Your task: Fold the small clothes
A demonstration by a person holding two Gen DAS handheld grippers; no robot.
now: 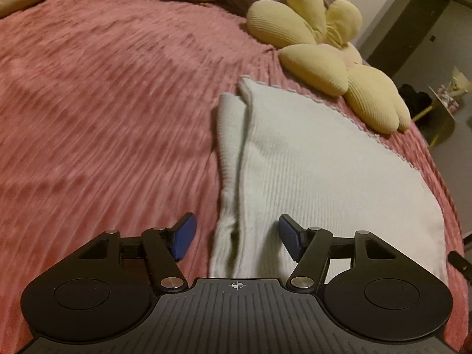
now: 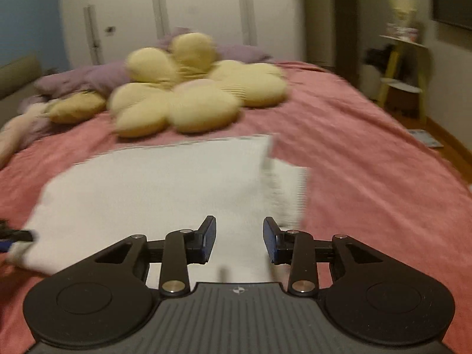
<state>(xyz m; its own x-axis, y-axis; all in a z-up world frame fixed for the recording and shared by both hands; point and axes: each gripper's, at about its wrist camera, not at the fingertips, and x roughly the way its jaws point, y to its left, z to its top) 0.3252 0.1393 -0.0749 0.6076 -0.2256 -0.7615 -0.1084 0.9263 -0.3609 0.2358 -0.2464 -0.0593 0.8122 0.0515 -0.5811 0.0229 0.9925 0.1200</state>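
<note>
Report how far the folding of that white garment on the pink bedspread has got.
Done: the white garment lies flat with one side strip folded over. In hand: nothing; the left gripper and right gripper are both open above it. Left: any further folds, judging by its still-wide shape.

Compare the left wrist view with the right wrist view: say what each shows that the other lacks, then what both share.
Only the left wrist view shows the left gripper, open, nothing between its pads. Only the right wrist view shows the right gripper, also open and empty, plus tall white wardrobe doors. Both share the white garment, partly folded, on the pink bedspread, the yellow flower cushion beyond it, and a yellow side table.
</note>
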